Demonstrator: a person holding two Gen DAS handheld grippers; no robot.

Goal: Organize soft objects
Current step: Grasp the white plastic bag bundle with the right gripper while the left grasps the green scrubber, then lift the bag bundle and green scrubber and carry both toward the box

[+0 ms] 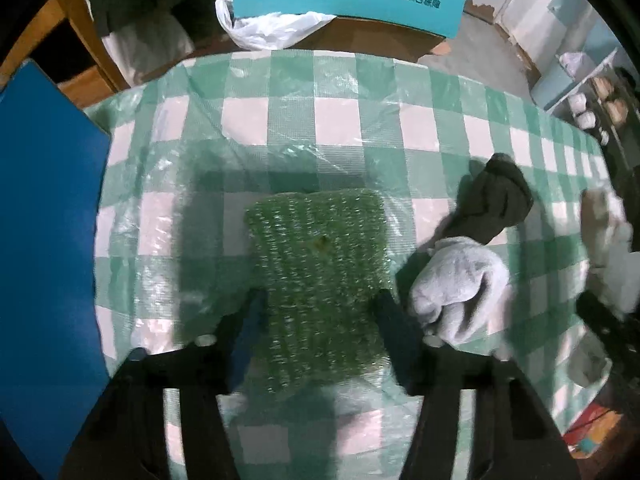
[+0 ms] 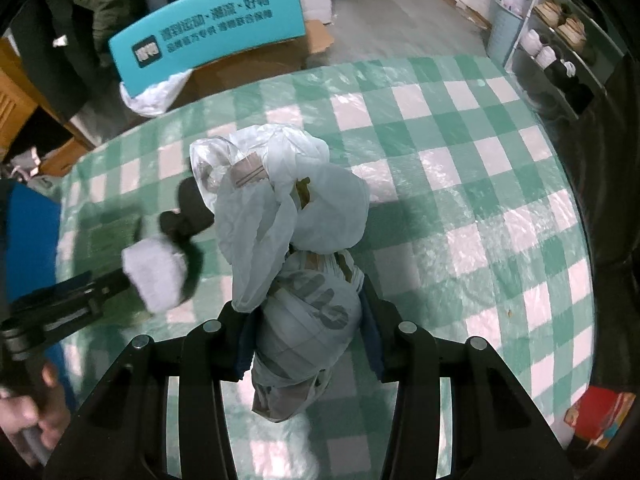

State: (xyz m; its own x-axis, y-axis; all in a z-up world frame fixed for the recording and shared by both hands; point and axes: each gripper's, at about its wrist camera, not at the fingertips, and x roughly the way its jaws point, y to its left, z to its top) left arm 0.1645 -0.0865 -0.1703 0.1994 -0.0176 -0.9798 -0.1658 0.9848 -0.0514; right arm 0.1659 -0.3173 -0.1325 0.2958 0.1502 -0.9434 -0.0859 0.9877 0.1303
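Your counter (image 1: 352, 120) wears a green-and-white checked cloth under a clear plastic sheet, and every soft thing here lies on it or hangs just over it.

The biggest item is the white plastic bag bundle (image 2: 304, 312). Your right gripper (image 2: 308, 320) has its jaws clenched on the bundle's lower, wrapped part, one jaw on each side, while the knotted, puffed top billows out beyond the jaw tips.

Next comes the green bubble-wrap pad (image 1: 316, 264). Your left gripper (image 1: 320, 304) points steeply down at it with a jaw against each side of the pad. The near end of the pad runs back between the jaws toward the camera and the far end reaches out past the tips. The pads appear to press its edges, so you are grasping it.

Just to the right of the left gripper's right jaw lies a light grey sock (image 1: 460, 284), touching a dark rolled sock (image 1: 496, 204) that lies farther out. Neither is between any jaws.
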